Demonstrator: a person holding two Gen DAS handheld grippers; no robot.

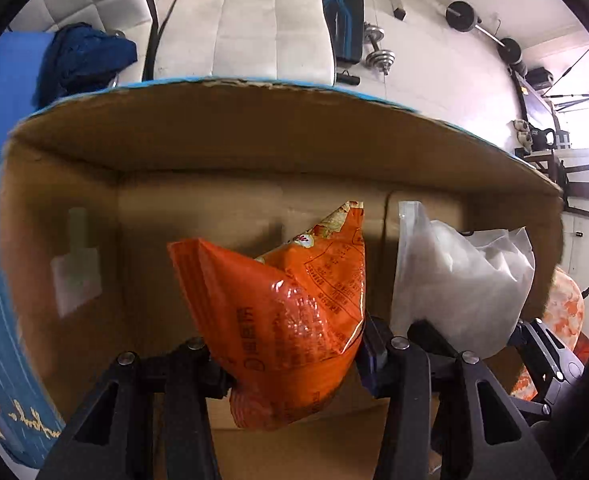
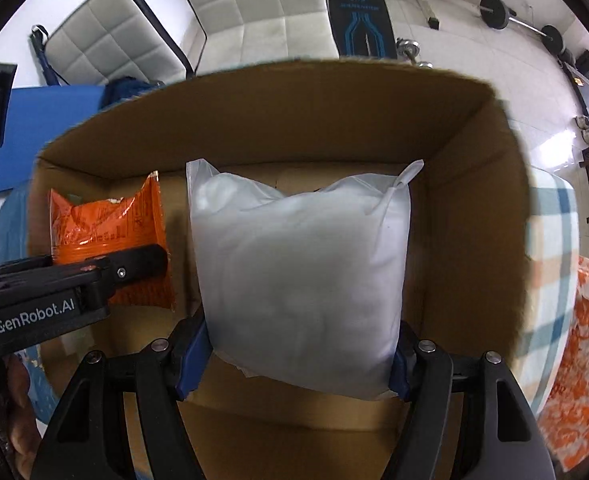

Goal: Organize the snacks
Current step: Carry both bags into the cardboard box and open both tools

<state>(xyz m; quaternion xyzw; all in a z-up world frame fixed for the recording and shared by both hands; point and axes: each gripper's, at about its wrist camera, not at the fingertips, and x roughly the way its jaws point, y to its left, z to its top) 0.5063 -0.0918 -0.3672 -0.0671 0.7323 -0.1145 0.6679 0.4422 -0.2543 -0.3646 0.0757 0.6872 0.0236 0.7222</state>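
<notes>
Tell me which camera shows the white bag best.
The right wrist view: the white bag fills the centre, seen whole, clamped in the right tongs over the cardboard box. The left wrist view shows it only at the right side, its lower part hidden behind the left tongs' finger.

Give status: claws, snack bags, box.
Left claw shut on orange snack bag. Right claw shut on white bag. Both bags over the open cardboard box. Nothing in the way.

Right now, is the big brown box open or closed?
Open. The cardboard box has no lid over it; you look straight down inside, where the orange snack bag and white bag hang.
</notes>
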